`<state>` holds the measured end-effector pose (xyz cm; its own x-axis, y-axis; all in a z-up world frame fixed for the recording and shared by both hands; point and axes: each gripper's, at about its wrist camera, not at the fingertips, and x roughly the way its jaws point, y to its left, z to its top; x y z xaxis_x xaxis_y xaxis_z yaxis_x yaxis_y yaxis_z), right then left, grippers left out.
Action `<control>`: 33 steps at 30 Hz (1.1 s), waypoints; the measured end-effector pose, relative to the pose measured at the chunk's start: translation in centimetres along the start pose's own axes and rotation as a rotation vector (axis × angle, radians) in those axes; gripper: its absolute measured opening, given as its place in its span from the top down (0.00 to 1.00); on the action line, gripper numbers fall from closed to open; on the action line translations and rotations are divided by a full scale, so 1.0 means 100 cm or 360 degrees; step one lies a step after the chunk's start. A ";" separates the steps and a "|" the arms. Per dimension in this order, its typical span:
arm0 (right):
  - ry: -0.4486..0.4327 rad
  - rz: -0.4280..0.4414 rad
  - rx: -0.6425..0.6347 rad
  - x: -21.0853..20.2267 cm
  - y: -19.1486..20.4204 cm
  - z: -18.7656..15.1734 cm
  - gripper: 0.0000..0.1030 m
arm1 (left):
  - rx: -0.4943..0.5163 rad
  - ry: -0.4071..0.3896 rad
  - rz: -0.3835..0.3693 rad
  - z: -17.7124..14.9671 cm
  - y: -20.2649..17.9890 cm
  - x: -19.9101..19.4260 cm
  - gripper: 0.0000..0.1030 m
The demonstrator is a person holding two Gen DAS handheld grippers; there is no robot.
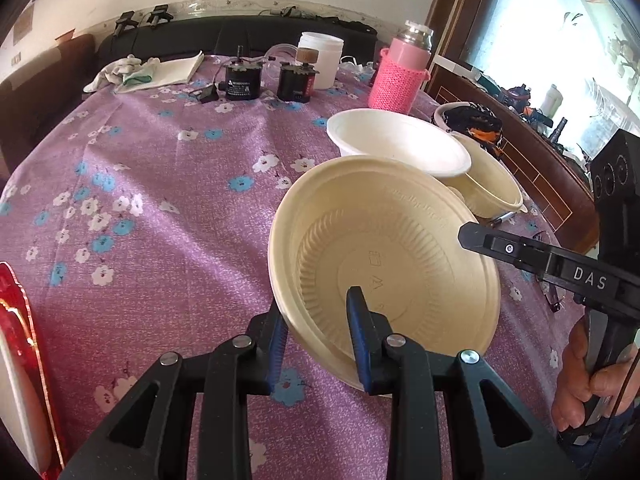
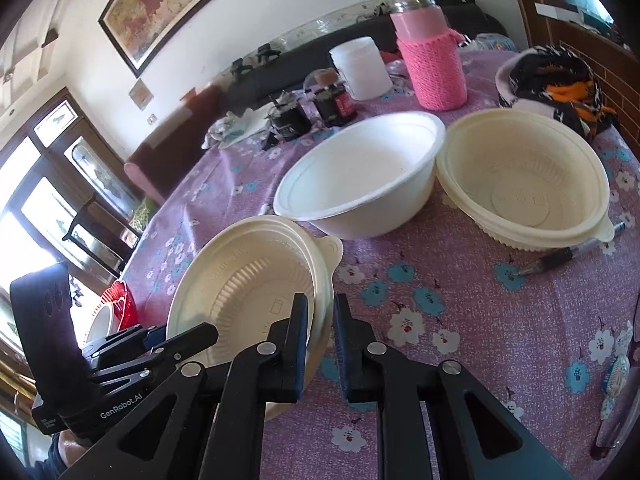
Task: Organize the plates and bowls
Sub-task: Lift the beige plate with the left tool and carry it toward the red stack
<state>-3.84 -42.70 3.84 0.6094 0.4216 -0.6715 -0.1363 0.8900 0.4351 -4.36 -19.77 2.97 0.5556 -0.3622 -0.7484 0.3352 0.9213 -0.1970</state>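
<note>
The desk (image 1: 168, 208) was covered by a purple cloth printed with white and blue flowers, and the dishes were gathered toward one side of it. A white bowl (image 2: 360, 184) was set upright on the cloth, and a cream bowl (image 2: 524, 188) was set just beside it, their rims touching or nearly so. A pink flask (image 2: 434, 60) in a knitted sleeve and a white jar (image 2: 360, 68) were seen farther back, behind the 2 bowls. Nearest the cameras, a cream ribbed bowl (image 1: 384, 256) was held tilted above the cloth by both tools at once. Its near wall was pinched by the left claw (image 1: 320, 336), with 1 blue pad inside the bowl and 1 outside. Its rim on the opposite side was pinched by the right claw (image 2: 320, 332), whose pads were pressed almost together on the thin edge. A pen (image 2: 568, 254) was seen lying on the cloth against the base of the cream bowl.
</note>
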 end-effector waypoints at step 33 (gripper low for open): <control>-0.0020 0.0202 -0.0299 0.010 0.050 -0.016 0.86 | 0.0020 -0.0160 0.0216 -0.035 0.025 -0.040 0.73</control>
<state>-5.15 -37.58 4.41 0.5875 0.5311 -0.6106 -0.3550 0.8472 0.3953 -8.42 -15.49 3.26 0.6693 -0.2475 -0.7005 0.2613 0.9611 -0.0899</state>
